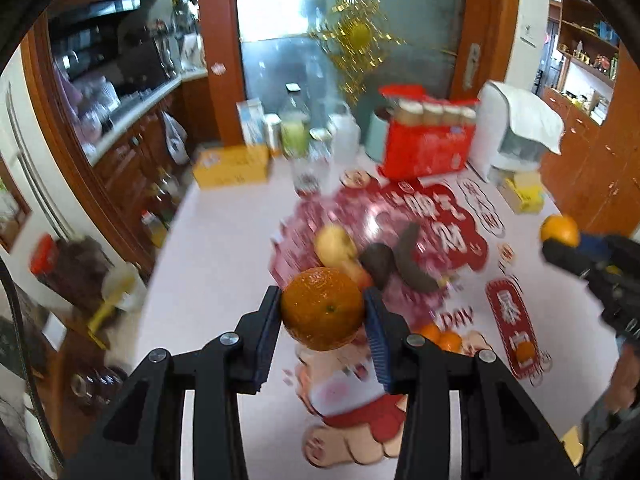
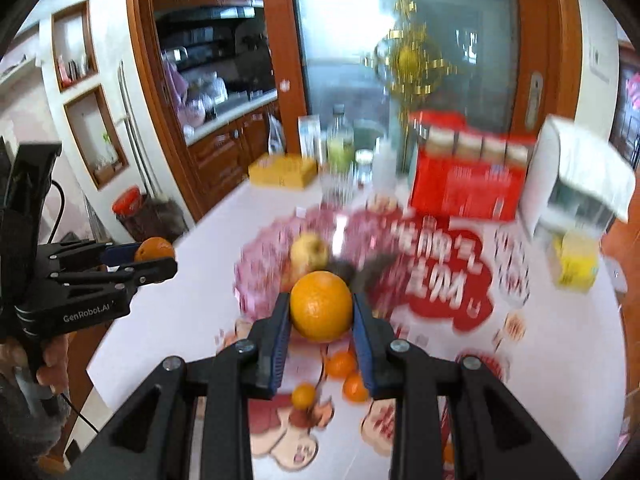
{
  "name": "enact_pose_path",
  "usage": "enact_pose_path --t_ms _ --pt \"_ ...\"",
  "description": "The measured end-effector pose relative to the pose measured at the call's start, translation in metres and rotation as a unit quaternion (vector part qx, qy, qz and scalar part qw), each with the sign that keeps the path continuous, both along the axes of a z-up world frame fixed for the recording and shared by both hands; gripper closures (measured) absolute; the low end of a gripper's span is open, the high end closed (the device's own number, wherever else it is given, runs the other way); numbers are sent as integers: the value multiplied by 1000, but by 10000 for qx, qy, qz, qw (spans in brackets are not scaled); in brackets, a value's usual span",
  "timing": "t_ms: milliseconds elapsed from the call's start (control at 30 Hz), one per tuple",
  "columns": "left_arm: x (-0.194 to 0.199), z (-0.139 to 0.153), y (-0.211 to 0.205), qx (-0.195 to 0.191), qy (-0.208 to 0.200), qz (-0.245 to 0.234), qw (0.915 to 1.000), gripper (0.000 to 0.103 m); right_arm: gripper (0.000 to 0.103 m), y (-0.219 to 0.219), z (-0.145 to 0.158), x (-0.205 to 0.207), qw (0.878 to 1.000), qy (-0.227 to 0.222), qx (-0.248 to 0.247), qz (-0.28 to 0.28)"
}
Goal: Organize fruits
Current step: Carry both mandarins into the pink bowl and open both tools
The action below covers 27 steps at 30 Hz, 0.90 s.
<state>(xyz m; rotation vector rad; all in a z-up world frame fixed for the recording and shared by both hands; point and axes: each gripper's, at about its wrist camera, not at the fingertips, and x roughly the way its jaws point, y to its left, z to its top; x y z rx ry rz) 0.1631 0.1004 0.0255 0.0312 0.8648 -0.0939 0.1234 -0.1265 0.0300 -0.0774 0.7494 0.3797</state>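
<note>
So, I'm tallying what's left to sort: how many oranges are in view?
5. The left gripper holds one orange, the right gripper a second orange, and three small oranges lie on the table. More may hide behind the grippers.

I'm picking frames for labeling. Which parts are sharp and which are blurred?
Left wrist view: the left gripper and its orange are sharp, the table smeared. Right wrist view: the right gripper and its orange are crisp, the background blurred.

Your apple (image 1: 335,245) sits mid-worktop (image 1: 224,232) w/ the banana (image 1: 404,258) just right of it. Carton (image 1: 428,140) behind; bottles (image 1: 296,128) to its left, box (image 1: 231,166) further left.
</note>
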Motion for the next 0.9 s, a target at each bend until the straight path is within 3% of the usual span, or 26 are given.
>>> enact_pose_path --t_ms 167,333,433,633,900 --pt "38 34 9 147 -133 112 9997 63 73 4 44 40 9992 -393 -24 -77" --pt "84 20 10 229 34 169 9996 63 73 16 40 86 9994 -311 17 -149" --pt "111 -17 6 205 344 162 9991 63 73 27 9 109 9998 -41 -72 -182" --pt "142 -103 -10 324 791 33 9963 63 73 48 -86 140 9964 794 -306 -28" --pt "158 -187 -21 531 1345 -58 9895 63 73 68 -163 155 9873 1388 -740 237"
